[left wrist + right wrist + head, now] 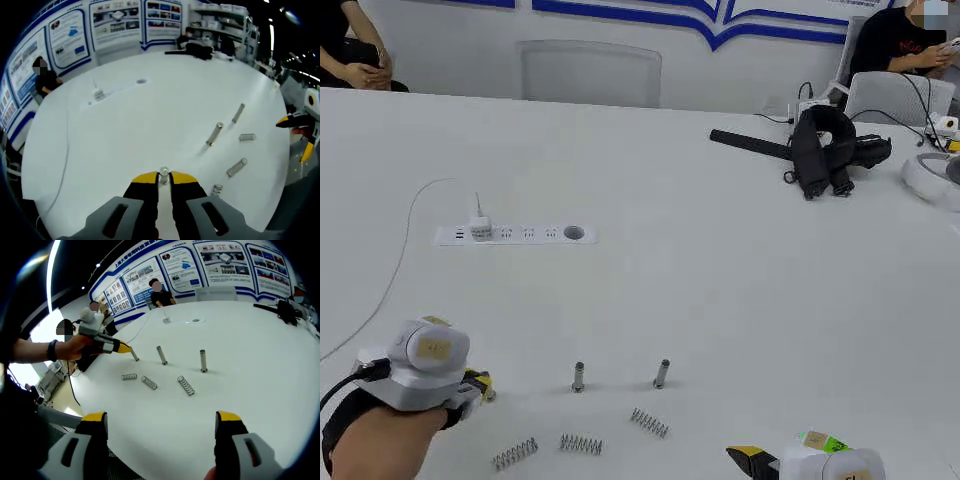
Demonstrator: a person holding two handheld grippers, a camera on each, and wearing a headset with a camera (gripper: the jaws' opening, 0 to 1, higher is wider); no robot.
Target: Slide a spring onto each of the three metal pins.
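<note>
Left gripper (163,178): jaws closed on one pin (163,175), which stands with its lower end at the table (125,125). The hand (375,440) holds this gripper low at the near left, jaws pointing right. Two more pins (578,376) stand free just beyond it. Three springs (581,443) lie flat nearer the person, none fitted. Right gripper (161,416): jaws wide apart, empty, low at the near right, facing the springs
</note>
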